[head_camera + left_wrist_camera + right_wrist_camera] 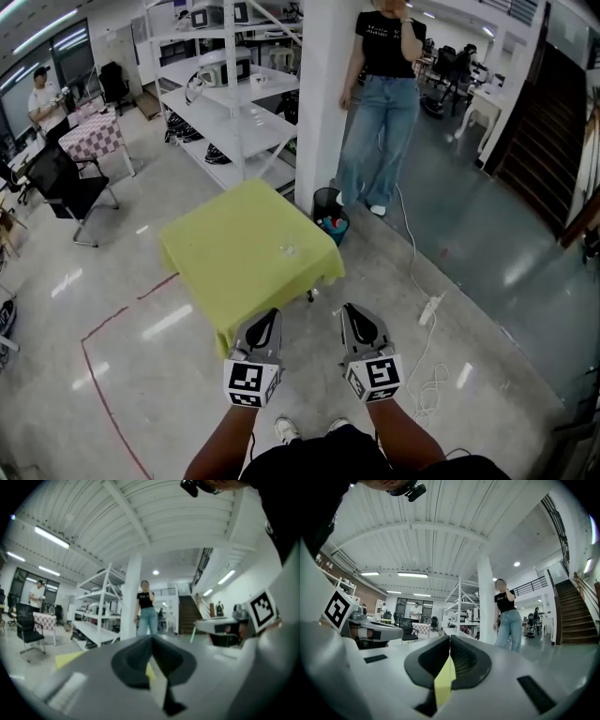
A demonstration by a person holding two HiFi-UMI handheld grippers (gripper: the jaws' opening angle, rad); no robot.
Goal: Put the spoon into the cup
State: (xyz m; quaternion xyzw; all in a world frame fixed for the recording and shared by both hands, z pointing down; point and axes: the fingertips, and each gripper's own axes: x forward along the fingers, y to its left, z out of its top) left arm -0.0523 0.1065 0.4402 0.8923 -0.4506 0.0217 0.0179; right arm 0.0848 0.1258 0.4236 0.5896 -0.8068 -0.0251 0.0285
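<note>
Sitting on the yellow table (225, 248), right of its centre, is one small clear object (289, 249) that is catching a highlight. It is too small to tell whether it is the cup, and the spoon is not resolving at all in the head view.

Both grippers are hovering well apart from it, off the table's near edge and close to the person's body. The left gripper (273, 315) is pointing at the table's near corner. The right gripper (349, 309) is pointing just past the near-right edge.

Left gripper view: the jaws are pressing together at the tips with nothing between them, and only a yellow sliver is showing through the lower gap. Right gripper view: same, jaws closed and empty. The jaws are blocking the tabletop in both gripper views, so the clear object is not showing there.

Beyond the table, a dark bin (330, 214) is standing by a white pillar (328, 94), a person in jeans (380, 112) is standing beside it, and white shelving (234, 103) is standing behind.
</note>
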